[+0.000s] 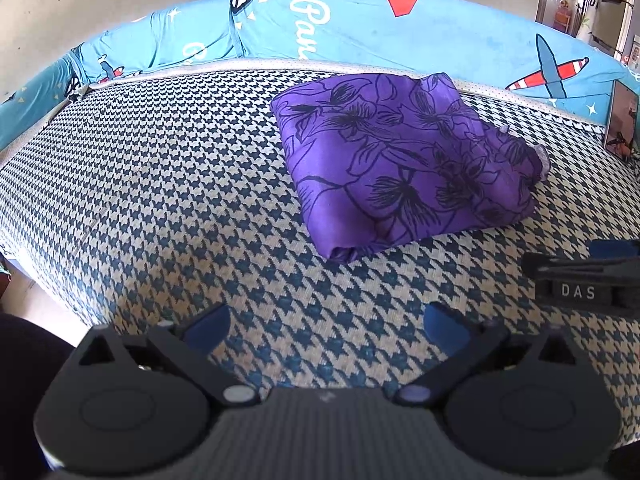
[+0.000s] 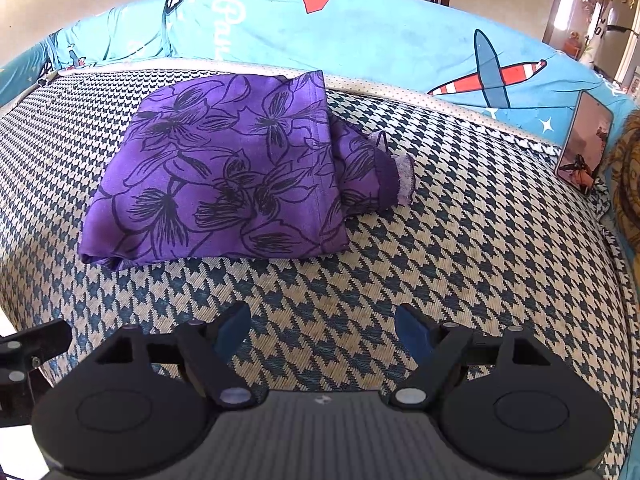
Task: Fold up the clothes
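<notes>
The purple cloth [image 2: 224, 172] lay folded on the mat [image 2: 460, 240], ahead of both claws; folding looked nearly done. Left claw [image 1: 326, 326] and right claw [image 2: 324, 328] stood wide, empty.

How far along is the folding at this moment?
Done: the purple floral garment lies folded into a compact bundle on the houndstooth bed cover, though a pale-edged end pokes out on its right side. In hand: nothing; left gripper and right gripper are open and empty. Left: perhaps tucking that end; no other unfolded clothes are visible.
</notes>
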